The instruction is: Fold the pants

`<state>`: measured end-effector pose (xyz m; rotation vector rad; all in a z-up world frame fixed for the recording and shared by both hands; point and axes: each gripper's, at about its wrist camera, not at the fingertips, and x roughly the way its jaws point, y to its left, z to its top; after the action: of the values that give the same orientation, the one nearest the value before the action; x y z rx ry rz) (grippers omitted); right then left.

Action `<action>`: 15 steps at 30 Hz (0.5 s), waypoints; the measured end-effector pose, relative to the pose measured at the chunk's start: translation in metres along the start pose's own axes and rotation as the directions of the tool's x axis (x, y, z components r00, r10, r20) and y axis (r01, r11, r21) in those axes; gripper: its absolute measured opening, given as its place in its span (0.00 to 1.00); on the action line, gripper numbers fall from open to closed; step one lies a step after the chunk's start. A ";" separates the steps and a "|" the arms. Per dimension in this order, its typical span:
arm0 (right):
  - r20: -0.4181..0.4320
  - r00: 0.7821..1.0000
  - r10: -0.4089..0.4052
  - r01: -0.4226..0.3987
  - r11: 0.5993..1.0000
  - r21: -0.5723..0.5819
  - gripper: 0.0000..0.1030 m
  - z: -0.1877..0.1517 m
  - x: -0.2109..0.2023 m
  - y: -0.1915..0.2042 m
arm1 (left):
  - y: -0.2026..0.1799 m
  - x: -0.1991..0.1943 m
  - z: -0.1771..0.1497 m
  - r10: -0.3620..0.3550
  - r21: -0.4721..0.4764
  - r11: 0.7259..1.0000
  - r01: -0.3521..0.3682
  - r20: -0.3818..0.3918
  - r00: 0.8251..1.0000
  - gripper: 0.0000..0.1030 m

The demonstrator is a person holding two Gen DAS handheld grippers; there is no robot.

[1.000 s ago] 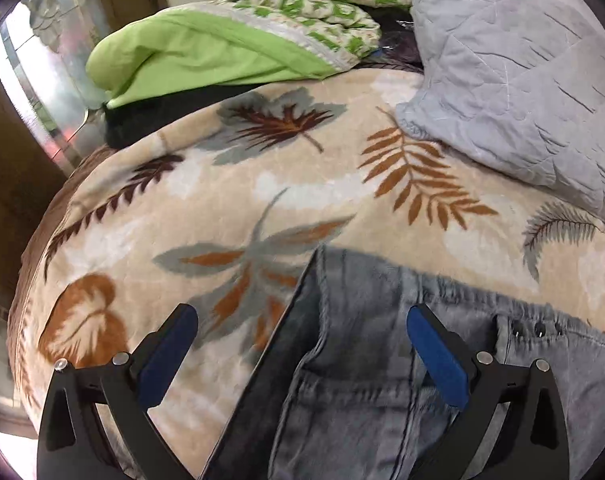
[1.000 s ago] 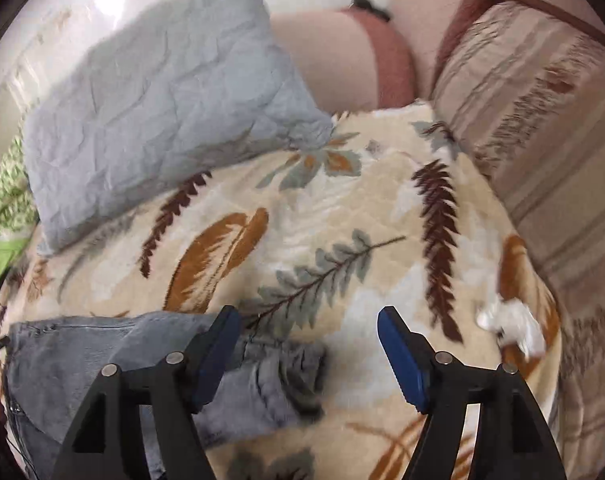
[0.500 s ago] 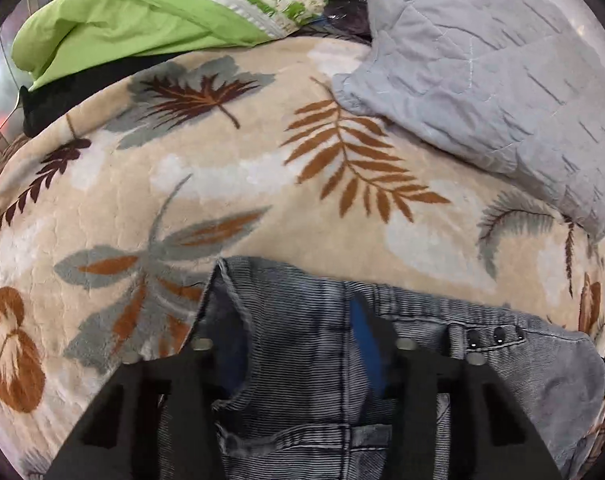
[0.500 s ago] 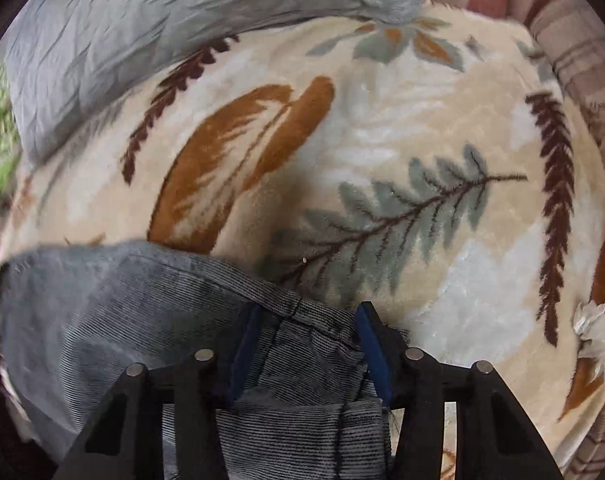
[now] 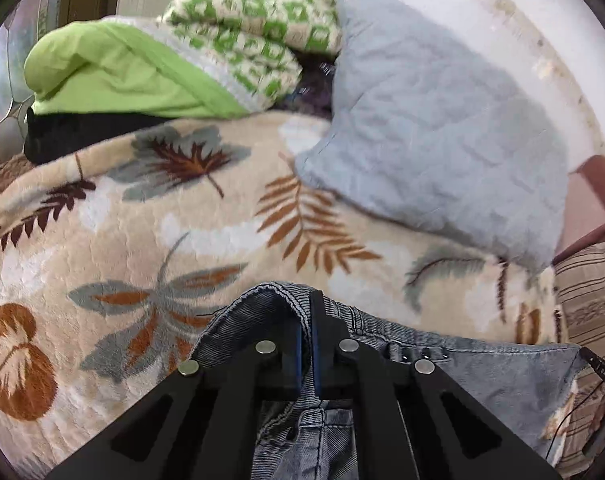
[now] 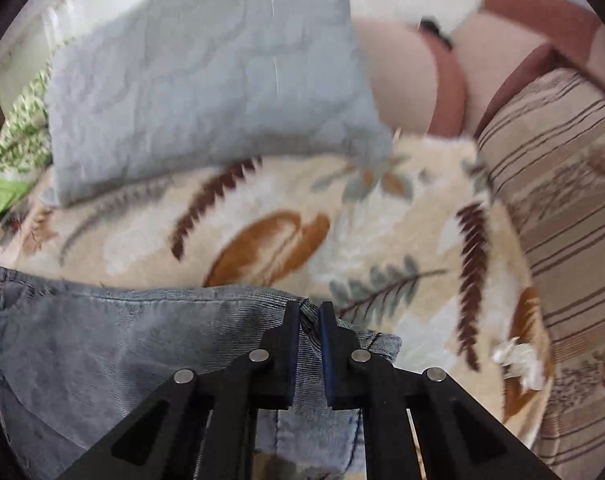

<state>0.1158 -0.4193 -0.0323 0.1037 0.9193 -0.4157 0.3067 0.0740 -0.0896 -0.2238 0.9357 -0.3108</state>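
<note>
Plush fleece blanket [image 5: 150, 240], cream with rust, brown and grey-green leaves, spread across the whole bed. Against it at the back, a quilted grey pillow [image 5: 442, 128], soft and creased; to its left a folded green quilt [image 5: 142, 80], to the right a striped cushion [image 6: 562, 200]. Lying on the blanket at the near edge, the pants [image 6: 122, 340]: faded grey-blue denim, finely ribbed, stiff at the stitched seams, limp and rumpled elsewhere. Left gripper [image 5: 307, 320] having just closed, fingers together and clamped on a raised fold of the denim beside the row of dark buttons. Right gripper [image 6: 310, 316] likewise having just closed, fingers pinching a bunched edge of the same cloth. Step in hand, by the look of it: both corners gripped, ready for the first fold. Next move probably calls for lifting both ends evenly and carrying them over, keeping the cloth taut so no slack bunches underneath. Small crumpled white scrap [image 6: 518, 360] off to the right, well apart.
</note>
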 end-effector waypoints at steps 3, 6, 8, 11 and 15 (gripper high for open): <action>0.064 0.998 -0.028 0.029 0.999 -0.017 0.09 0.004 -0.029 0.002 | 0.003 -0.016 0.003 -0.042 -0.009 0.999 0.043 0.037 0.998 0.03; 0.103 0.994 -0.042 0.044 0.999 -0.019 0.09 -0.001 -0.047 0.001 | 0.007 -0.037 0.001 -0.094 -0.018 0.995 0.095 0.067 0.993 0.03; 0.125 0.991 -0.049 0.050 0.999 -0.010 0.09 -0.010 -0.061 0.000 | 0.007 -0.052 -0.005 -0.102 -0.009 0.995 0.103 0.087 0.991 0.03; 0.139 0.989 -0.053 0.053 0.999 0.006 0.09 -0.027 -0.079 -0.006 | 0.004 -0.083 -0.019 -0.134 0.017 0.991 0.133 0.124 0.983 0.03; 0.161 0.986 -0.054 0.048 0.998 0.041 0.02 -0.056 -0.113 -0.020 | 0.000 -0.126 -0.036 -0.157 0.056 0.987 0.150 0.181 0.971 0.03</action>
<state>0.0061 -0.3886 0.0245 0.0794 0.7555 -0.4820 0.2073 0.1166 -0.0154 -0.2827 0.7290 -0.4443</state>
